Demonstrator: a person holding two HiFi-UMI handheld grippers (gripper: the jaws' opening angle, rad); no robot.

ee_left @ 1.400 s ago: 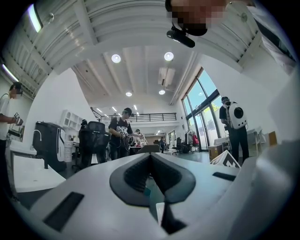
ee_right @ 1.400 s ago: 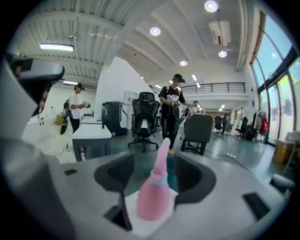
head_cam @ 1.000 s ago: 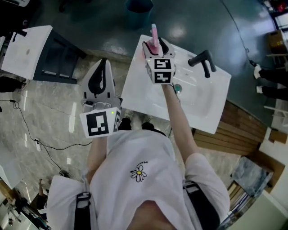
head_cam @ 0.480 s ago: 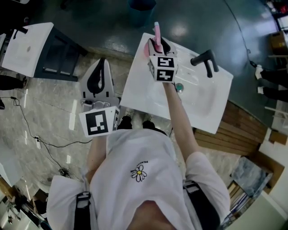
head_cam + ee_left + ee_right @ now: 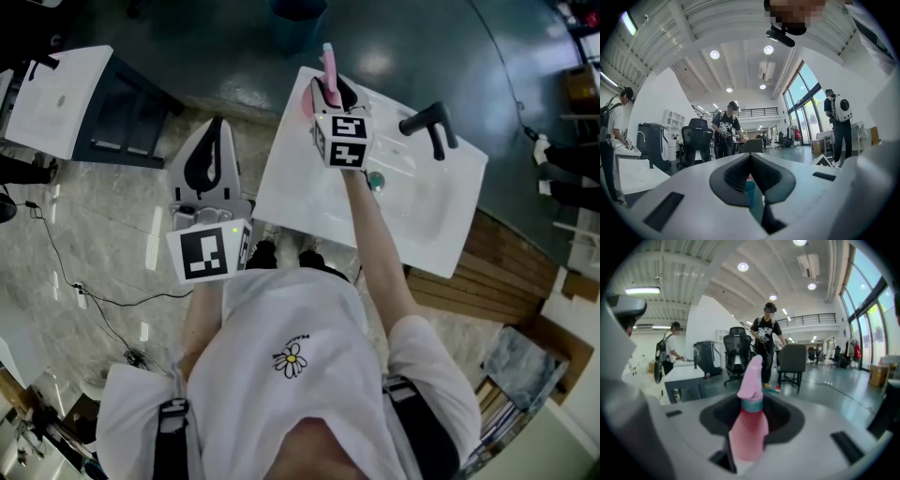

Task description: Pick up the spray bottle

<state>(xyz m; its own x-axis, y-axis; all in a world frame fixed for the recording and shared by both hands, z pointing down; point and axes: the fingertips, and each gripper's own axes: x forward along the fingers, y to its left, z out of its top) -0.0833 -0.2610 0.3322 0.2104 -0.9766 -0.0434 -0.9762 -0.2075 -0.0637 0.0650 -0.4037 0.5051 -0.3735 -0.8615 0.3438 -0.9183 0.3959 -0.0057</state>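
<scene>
Right claw (image 5: 324, 92) is clamped on the pink spray bottle (image 5: 749, 430), upright between its jaws. Left claw (image 5: 750, 158) is closed, empty

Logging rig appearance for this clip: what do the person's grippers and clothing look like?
Both the left gripper and right gripper have pale grey wedge-shaped shells with black ribbed pads. Each carries a white cube with black square markers; a green light glows beside the left one. The person wears a white short-sleeved T-shirt with a daisy print and dark shoulder straps.
</scene>
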